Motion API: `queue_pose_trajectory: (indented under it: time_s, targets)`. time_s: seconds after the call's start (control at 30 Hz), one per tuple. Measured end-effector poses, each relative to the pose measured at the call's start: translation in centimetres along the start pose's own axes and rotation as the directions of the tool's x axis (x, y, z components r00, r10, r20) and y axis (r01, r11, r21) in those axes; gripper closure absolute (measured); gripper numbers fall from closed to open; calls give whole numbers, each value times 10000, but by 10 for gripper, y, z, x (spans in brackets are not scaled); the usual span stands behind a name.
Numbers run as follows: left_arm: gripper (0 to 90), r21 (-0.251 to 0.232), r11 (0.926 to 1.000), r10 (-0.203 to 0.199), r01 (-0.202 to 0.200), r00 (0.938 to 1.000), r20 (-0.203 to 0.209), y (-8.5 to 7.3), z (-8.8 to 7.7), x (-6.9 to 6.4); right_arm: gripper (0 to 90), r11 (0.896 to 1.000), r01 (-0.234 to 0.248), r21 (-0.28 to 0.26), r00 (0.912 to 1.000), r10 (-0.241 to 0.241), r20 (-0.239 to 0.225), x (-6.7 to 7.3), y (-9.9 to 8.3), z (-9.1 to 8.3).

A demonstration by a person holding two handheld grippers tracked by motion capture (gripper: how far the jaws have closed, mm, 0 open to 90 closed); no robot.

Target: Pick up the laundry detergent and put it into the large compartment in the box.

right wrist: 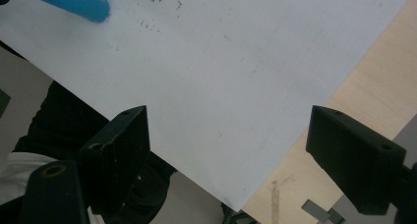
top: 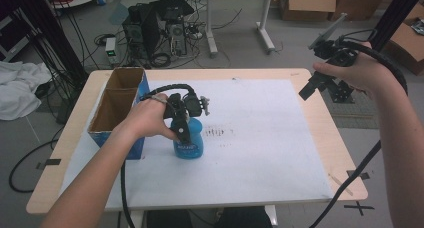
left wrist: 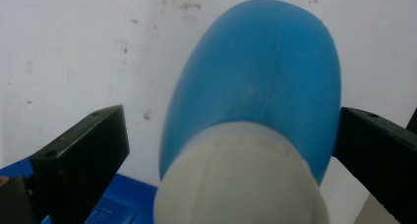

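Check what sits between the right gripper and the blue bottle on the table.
Nothing. In the high view the right gripper hangs over the table's right edge, and the stretch of white sheet to the blue bottle is bare apart from dark smudges.

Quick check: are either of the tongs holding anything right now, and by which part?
Nothing is clamped. The left tongs straddle the blue bottle near its white cap, jaws apart from it. The right tongs are open.
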State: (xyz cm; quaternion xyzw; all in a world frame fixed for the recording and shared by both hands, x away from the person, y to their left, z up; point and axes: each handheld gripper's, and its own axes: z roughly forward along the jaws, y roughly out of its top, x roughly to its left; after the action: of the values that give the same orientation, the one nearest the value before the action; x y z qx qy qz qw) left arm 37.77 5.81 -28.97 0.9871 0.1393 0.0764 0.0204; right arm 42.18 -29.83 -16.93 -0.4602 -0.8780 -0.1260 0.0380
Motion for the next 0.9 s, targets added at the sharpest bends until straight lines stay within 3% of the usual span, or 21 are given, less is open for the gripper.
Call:
queue_pose_trajectory:
  time_s: [0.9]
  targets:
    - [168,-74,10000,60,-59,9999,147,-1,2,1,168,10000,-22,-39,10000,21,-52,-2,1,1]
